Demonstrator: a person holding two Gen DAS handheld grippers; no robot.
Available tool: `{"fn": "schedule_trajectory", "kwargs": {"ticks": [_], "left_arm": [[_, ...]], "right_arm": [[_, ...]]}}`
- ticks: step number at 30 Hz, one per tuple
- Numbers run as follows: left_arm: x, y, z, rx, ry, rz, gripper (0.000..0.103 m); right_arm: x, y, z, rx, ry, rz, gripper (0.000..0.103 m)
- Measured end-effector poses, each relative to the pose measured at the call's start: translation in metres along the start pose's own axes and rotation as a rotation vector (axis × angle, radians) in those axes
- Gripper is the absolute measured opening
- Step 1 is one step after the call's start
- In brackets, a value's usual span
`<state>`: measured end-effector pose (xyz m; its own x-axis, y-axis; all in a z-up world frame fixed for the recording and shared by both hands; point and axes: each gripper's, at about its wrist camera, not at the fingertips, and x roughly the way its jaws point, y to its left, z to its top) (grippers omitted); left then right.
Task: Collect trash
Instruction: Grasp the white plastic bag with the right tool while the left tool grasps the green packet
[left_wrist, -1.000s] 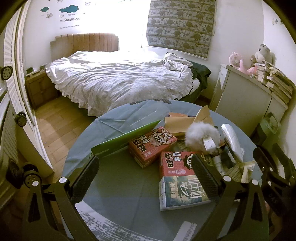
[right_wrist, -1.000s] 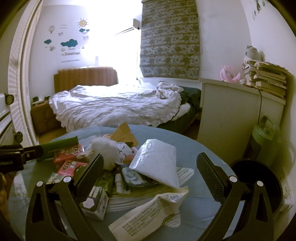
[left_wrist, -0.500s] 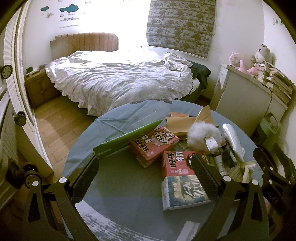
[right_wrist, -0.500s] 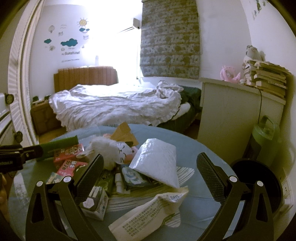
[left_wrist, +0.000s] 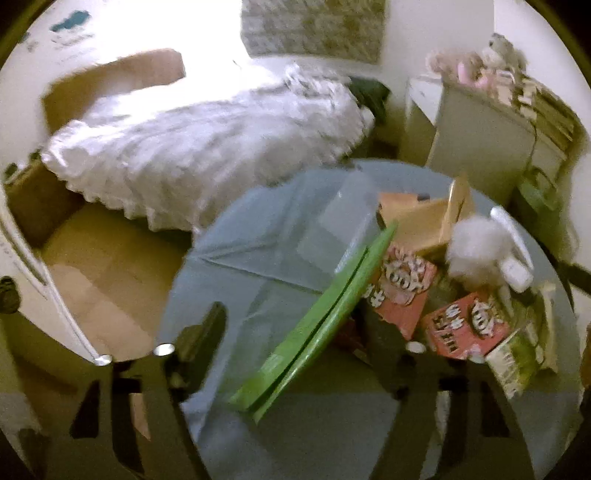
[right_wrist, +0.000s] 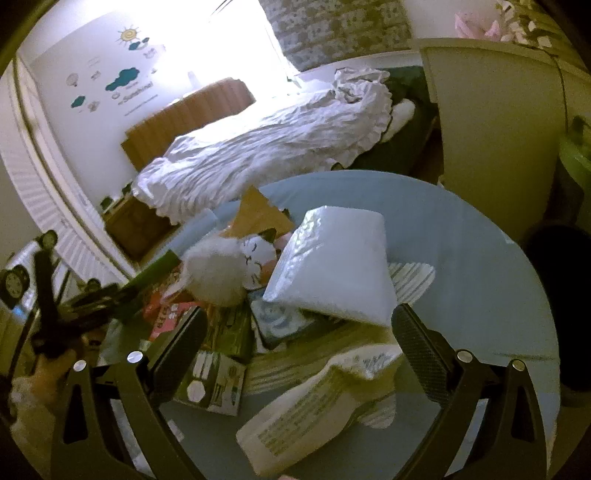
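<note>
Fingers of the left gripper (left_wrist: 295, 347) stand wide apart and grip nothing; the green flat packet (left_wrist: 314, 328) lies slanted between them on the bench (left_wrist: 258, 258), its near end just ahead of the gap, though blur prevents confirming whether either finger touches it. Fingers of the right gripper (right_wrist: 295, 336) are likewise spread wide and empty, poised over the clutter. Between and just below the right fingers lies the white printed wrapper (right_wrist: 314, 402); directly ahead rests the white padded mailer (right_wrist: 336, 262), tilted on the heap. Off the left finger of that gripper sit the small carton (right_wrist: 214, 384) and the fluffy white toy (right_wrist: 218, 269). Beyond the right finger of the left gripper lie the red snack boxes (left_wrist: 406, 288) and torn brown cardboard (left_wrist: 424, 218). A dark round bin (right_wrist: 565, 306) appears to stand off the bench edge, beyond the right finger of the right gripper. Assessment: collection appears barely begun; no item is in hand, and all the visible trash remains on the bench awaiting removal.
</note>
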<state>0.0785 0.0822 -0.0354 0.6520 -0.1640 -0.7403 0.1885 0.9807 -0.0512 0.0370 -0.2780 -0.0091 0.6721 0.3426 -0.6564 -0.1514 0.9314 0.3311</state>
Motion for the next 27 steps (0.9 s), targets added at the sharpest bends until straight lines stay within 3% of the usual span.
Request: {"fn": "schedule_trajectory", "kwargs": {"ticks": [3, 7, 10, 14, 17, 19, 22, 24, 27], "left_arm": [[0.001, 0.005, 0.000, -0.026, -0.018, -0.076, 0.046], [0.004, 0.010, 0.003, -0.076, -0.007, -0.145, 0.023], [0.003, 0.012, 0.002, -0.112, 0.002, -0.217, 0.012], [0.003, 0.011, 0.003, -0.164, 0.004, -0.269, 0.008], [-0.006, 0.009, 0.001, -0.190, -0.017, -0.287, 0.008], [-0.013, 0.010, 0.000, -0.203, -0.036, -0.285, 0.006], [-0.023, 0.014, -0.003, -0.240, -0.063, -0.289, 0.004], [-0.030, 0.014, -0.003, -0.254, -0.079, -0.290, 0.003], [-0.046, 0.008, -0.001, -0.255, -0.118, -0.297, 0.003]], "right_arm": [[0.001, -0.006, 0.005, 0.029, 0.025, 0.021, 0.088], [0.010, -0.015, 0.016, 0.074, 0.063, 0.034, 0.085], [0.021, -0.021, 0.031, 0.113, 0.091, 0.029, 0.085], [0.052, -0.024, 0.044, 0.114, 0.188, -0.056, 0.085], [0.066, -0.027, 0.045, 0.130, 0.237, -0.060, 0.085], [0.062, -0.026, 0.047, 0.114, 0.228, -0.075, 0.062], [0.047, -0.029, 0.044, 0.136, 0.193, -0.045, 0.046], [0.033, -0.031, 0.040, 0.151, 0.168, -0.021, 0.039], [0.009, -0.029, 0.038, 0.165, 0.106, 0.028, 0.037]]}}
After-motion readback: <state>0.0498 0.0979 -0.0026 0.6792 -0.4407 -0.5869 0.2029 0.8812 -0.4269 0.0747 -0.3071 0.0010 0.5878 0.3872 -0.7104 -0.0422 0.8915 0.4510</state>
